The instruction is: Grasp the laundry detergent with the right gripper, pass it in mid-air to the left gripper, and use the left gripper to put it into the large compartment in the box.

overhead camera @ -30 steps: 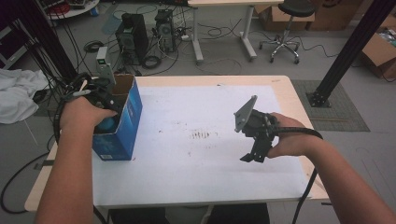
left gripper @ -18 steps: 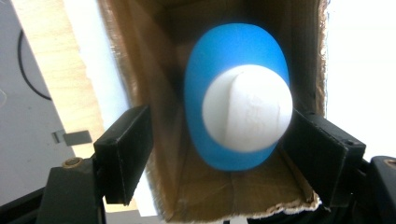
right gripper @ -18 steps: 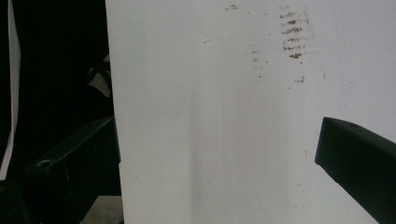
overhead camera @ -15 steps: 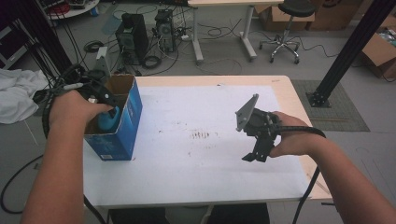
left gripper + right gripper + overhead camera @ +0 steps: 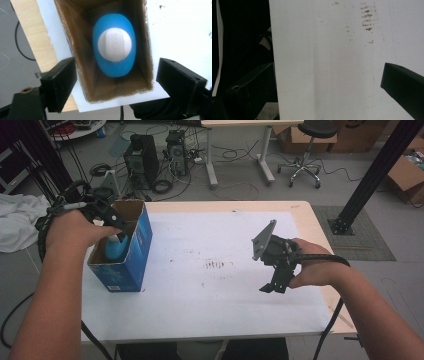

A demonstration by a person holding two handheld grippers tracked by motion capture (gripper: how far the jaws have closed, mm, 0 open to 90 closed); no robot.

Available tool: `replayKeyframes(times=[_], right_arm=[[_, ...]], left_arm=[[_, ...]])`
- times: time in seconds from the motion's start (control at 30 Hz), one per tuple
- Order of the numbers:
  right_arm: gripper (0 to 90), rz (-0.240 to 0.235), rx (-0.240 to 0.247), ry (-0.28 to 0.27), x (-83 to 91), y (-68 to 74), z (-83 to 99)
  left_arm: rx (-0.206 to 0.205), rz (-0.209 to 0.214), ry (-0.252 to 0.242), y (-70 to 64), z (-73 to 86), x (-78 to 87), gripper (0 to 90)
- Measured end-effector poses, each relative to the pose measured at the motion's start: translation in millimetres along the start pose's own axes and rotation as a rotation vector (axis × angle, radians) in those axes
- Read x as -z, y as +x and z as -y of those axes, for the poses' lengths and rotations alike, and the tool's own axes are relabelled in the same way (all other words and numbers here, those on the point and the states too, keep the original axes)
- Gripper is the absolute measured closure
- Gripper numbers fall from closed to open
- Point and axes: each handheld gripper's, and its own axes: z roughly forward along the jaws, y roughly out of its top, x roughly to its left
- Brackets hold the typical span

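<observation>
Your forearms are bare, no sleeves. Your left gripper [image 5: 112, 220] and right gripper [image 5: 278, 272] are black with blocky fingers [image 5: 59, 82]; black cables trail back, and a grey three-cornered plate [image 5: 263, 240] tops the right.

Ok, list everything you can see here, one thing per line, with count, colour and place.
box: 1, blue outside, brown cardboard inside, open top, left part of table.
bottle: 1, blue with white cap, standing inside the box.
table: 1, light wood with white sheet, centre.
computer towers: 2, black, floor beyond table.
stool: 1, black seat, floor at back.
white cloth: 1, floor at left.
left gripper: 1, black, open above the box.
right gripper: 1, black, open over the sheet's right part.
</observation>
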Motion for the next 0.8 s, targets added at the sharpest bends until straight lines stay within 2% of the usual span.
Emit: replayKeyframes(times=[0.17,0.2,0.23,0.3,0.47,0.67,0.8], right_arm=[[0.0,0.001,0.000,0.003,1.4,0.4,-0.1],[0.0,0.001,0.001,0.006,1.6,0.3,-0.1],[0.0,0.001,0.001,0.006,1.6,0.3,-0.1],[0.0,0.000,-0.001,0.006,1.8,0.4,0.1],[0.0,0.003,-0.003,0.011,3.8,0.4,0.9],[0.0,0.004,-0.015,0.019,6.6,-1.7,4.6],[0.0,0.006,-0.018,0.017,9.2,-2.9,6.6]], left_arm=[[-0.027,-0.016,-0.017,-6.7,1.4,11.0,15.8],[-0.051,-0.020,-0.020,-10.2,1.4,15.0,15.8],[-0.051,-0.020,-0.020,-10.2,1.4,15.0,15.8],[-0.083,-0.019,-0.019,-17.5,0.2,20.6,15.8],[-0.134,-0.033,-0.028,-29.5,-2.7,31.2,12.3],[-0.215,-0.027,-0.047,-43.6,-6.8,42.1,11.0],[-0.304,0.010,-0.038,-55.1,-9.2,46.0,8.4]])
